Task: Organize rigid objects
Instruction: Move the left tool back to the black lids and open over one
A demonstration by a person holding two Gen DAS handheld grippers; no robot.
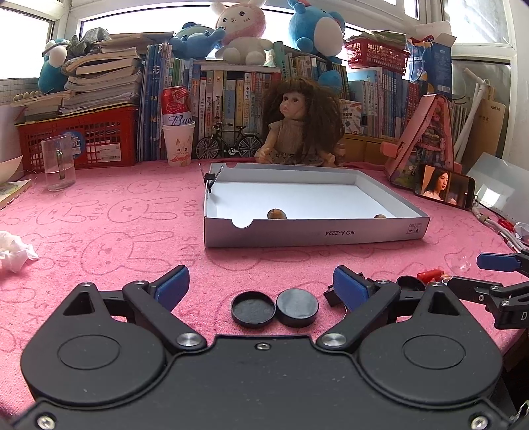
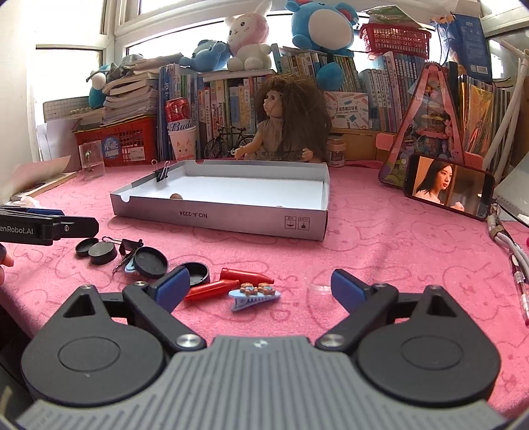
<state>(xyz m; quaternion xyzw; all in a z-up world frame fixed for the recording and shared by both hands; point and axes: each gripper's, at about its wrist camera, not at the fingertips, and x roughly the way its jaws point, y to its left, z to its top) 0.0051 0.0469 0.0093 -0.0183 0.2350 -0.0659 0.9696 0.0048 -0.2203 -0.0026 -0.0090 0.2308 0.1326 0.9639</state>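
— While I hold both claws low over the pink rabbit-print cloth (image 1: pixel 109 231), the biggest thing ahead of me is the shallow white cardboard tray (image 1: pixel 314 231), printed side facing me.

— What is in it?

— Very little. A brown rounded nut-like piece (image 1: pixel 276 214) lies near the front wall, a second small one (image 1: pixel 379 216) toward the right corner, and a black binder clip (image 2: pixel 162 173) is clamped on the left wall. Behind the tray sits a curly-haired doll (image 1: pixel 297 125), backed by rows of books (image 1: pixel 231 96) with plush toys (image 1: pixel 243 31) on top, under a bright window. A red basket (image 1: pixel 86 139) stands at the left, with a clear glass mug (image 1: pixel 58 163) before it and a paper cup (image 1: pixel 178 144) carrying a red can (image 1: pixel 174 106).

— And your claws?

— My left gripper (image 1: pixel 261 291) is spread wide, nothing between the pads; two black round caps (image 1: pixel 274 308) lie touching each other on the cloth just ahead of it. My right gripper (image 2: pixel 261 287) is also spread wide and empty. Between its fingers lie two red crayons (image 2: pixel 231 281) and a blue hair clip with little bears (image 2: pixel 253 296); a clear little lid (image 2: pixel 319 287) sits by the right finger.

— Anything else loose?

— More black caps (image 2: pixel 150 263) and a second binder clip (image 2: pixel 127 246) to the left, all outside the tray. A phone (image 2: pixel 449 188) stands propped at the right.
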